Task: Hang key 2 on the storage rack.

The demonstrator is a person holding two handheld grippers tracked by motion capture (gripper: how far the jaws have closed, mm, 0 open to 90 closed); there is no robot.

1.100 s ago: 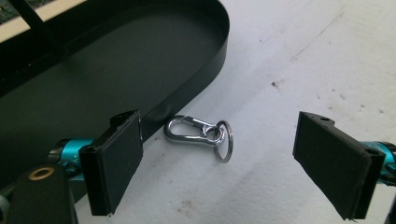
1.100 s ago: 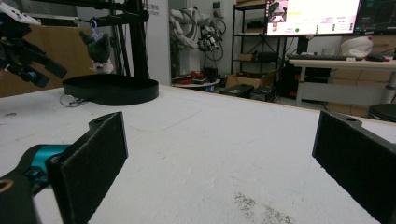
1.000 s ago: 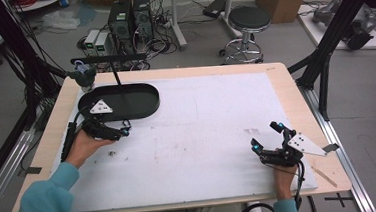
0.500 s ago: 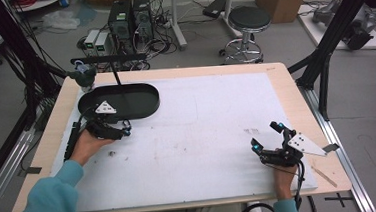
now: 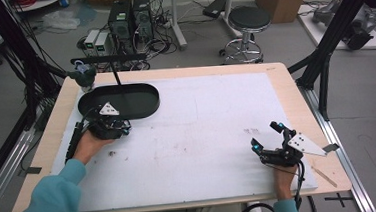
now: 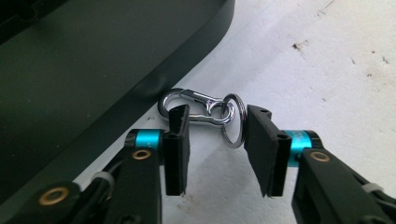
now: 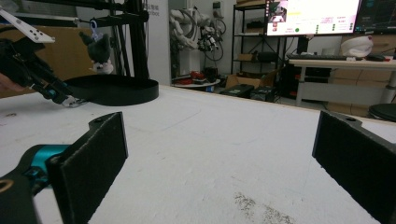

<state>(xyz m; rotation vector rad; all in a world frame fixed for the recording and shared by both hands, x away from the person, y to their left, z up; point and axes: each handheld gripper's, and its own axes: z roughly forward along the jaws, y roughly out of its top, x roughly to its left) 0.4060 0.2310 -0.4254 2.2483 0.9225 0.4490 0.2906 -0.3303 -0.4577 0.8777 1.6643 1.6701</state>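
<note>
A person in a teal sleeve works at a white-covered worktop (image 5: 203, 135) with a gripper in each hand. The left gripper (image 6: 212, 128) points down at a silver clip with a key ring (image 6: 205, 108), which lies flat on the white surface just beside the outer wall of a black oval tray (image 6: 93, 74). Its jaws have just been closing and now stand on either side of the metal piece: the left pad sits right against the clip's body, while the right pad stands just beside the ring, a thin gap showing between them, so the metal is bracketed but not yet pinched.

In the high view the left gripper (image 5: 111, 126) rests at the near rim of the tray (image 5: 141, 105), close to the worktop's far left corner. Behind the tray a black stand (image 5: 108, 59) carries a small dark plush toy (image 5: 83, 75) hanging from its crossbar.

The right gripper (image 5: 267, 139) lies well apart, low on the worktop near its right edge, held by the person's right hand (image 5: 283, 178). Its jaws are spread wide with nothing between them, as the right gripper view shows, where the two pads (image 7: 91, 158) frame bare white surface.
</note>
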